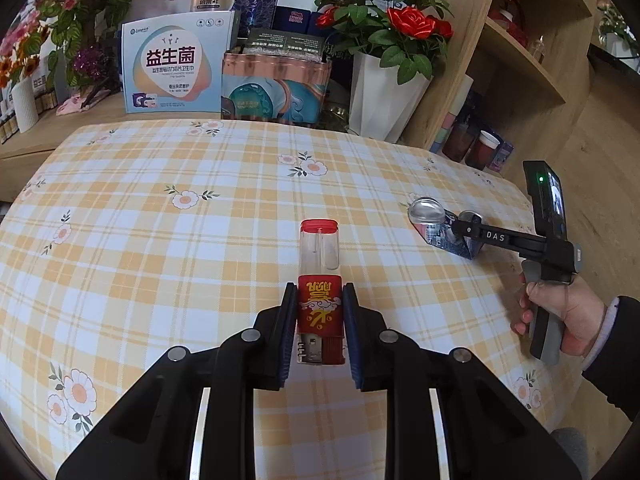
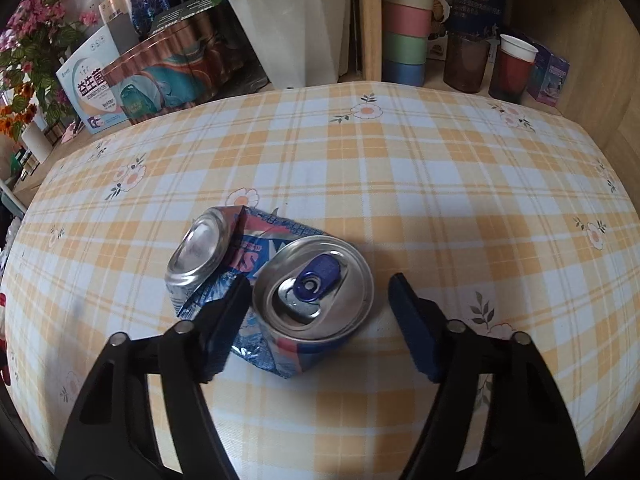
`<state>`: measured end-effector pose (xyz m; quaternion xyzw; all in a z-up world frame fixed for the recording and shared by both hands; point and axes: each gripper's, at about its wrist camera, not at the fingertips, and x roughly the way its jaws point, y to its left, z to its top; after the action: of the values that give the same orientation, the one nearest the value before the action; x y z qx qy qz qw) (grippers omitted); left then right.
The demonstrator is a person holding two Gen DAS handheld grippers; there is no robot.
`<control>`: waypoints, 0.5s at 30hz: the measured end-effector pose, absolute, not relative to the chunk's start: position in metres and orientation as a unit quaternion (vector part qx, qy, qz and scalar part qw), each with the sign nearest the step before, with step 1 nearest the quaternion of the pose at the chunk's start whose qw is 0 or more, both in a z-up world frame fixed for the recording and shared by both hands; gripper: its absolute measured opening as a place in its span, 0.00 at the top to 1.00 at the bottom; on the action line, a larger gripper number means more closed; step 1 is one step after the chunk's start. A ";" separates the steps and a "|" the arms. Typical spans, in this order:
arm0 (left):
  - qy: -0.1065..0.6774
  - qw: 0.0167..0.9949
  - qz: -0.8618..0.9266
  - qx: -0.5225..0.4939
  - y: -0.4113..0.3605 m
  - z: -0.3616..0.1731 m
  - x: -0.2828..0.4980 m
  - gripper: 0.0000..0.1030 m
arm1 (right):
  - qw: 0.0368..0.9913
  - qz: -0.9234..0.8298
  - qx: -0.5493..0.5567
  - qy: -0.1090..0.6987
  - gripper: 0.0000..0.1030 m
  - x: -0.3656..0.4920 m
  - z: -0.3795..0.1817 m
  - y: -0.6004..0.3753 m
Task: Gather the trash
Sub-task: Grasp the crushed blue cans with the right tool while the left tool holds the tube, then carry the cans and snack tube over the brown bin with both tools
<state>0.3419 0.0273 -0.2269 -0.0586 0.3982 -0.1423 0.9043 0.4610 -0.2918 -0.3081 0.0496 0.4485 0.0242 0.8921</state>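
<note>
The left claw (image 1: 319, 326) grips a red lighter (image 1: 320, 292) above the checked surface (image 1: 160, 220). To its right, the right claw (image 2: 320, 316) stands wide around a crushed can (image 2: 272, 284); centre it on the can's upright end before squeezing.

I'm in a home: checked floral cloth on the surface (image 1: 200, 184), rose pot (image 1: 384, 92) and wooden shelves (image 1: 520, 60) beyond its far edge.
</note>
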 end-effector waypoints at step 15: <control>0.375 0.913 -0.152 -0.054 0.025 -0.193 0.311 0.79 | 0.910 0.040 0.030 0.412 0.46 0.411 -0.266 -0.280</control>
<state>0.3107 0.0249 -0.1934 -0.0540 0.3751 -0.1519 0.9128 0.4113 -0.2803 -0.2664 0.0301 0.4123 0.0403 0.9096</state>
